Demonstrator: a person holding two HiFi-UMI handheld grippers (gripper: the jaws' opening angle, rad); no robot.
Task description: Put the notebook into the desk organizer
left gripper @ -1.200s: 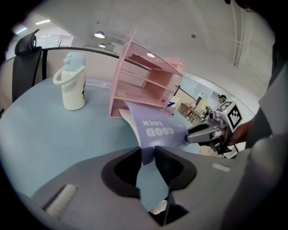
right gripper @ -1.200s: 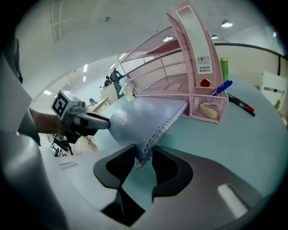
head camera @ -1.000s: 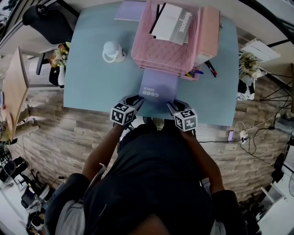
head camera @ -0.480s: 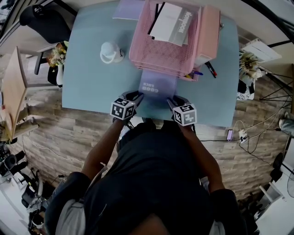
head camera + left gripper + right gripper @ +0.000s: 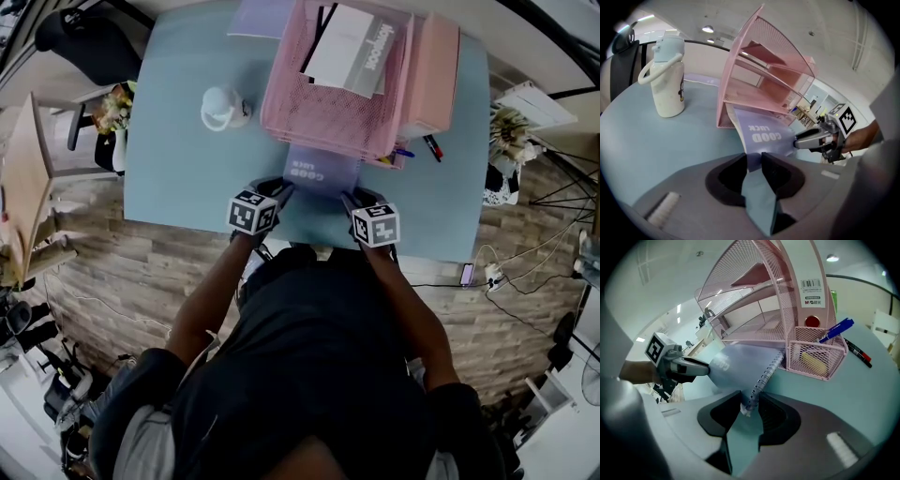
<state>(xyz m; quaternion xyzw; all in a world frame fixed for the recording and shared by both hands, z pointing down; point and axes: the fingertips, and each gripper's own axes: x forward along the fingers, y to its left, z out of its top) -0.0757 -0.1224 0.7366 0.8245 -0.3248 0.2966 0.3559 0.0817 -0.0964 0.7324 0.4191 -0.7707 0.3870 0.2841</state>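
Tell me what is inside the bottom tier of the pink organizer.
The purple notebook has its far end in there. The upper trays of the organizer hide how deep it reaches and anything behind.

White handled flask (image 5: 225, 107) stands upright, left side of pale-blue desk (image 5: 178, 178); blue pen (image 5: 836, 330) & black-red marker (image 5: 857, 352) at right. Black office chair (image 5: 89, 42), flowers (image 5: 120, 117) beside desk; phone (image 5: 466, 275) w/ cable on wood floor (image 5: 122, 272).

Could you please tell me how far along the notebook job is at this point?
Done: the far edge of the notebook is inside the bottom tier of the pink desk organizer. In hand: the left gripper and right gripper each pinch a near corner. Left: slide the rest in and release.
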